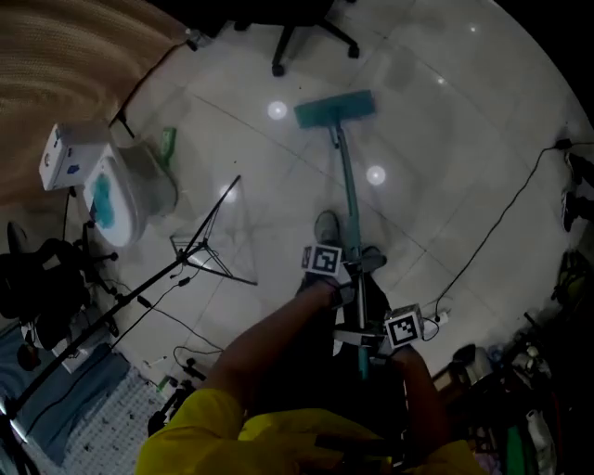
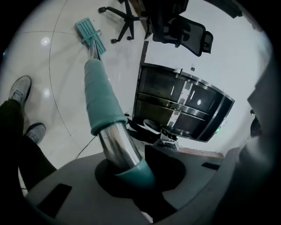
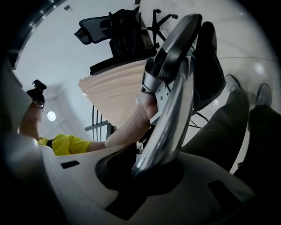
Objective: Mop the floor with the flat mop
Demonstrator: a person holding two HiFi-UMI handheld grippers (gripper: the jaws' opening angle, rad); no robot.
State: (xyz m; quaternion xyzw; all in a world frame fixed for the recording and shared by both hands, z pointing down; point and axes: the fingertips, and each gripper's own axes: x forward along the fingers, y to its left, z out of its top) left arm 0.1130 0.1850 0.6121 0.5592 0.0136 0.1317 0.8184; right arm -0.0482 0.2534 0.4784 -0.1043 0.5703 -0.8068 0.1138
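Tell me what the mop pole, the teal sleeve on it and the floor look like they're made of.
The mop pole looks like polished, chrome-like metal: it mirrors its surroundings in bright streaks. The teal sleeve is matte, no glare, probably foam or rubber. The floor seems glossy pale tile: thin joint lines, round lamp reflections.

The top edge cuts off the office chair (image 1: 299, 28), and the near end of the mop pole (image 1: 346, 184) is hidden.

A black office chair (image 1: 311, 37) stands at the far side. At left, a white tub (image 1: 125, 190) sits just beside a green bottle (image 1: 168, 145), a black tripod (image 1: 212, 243) near them
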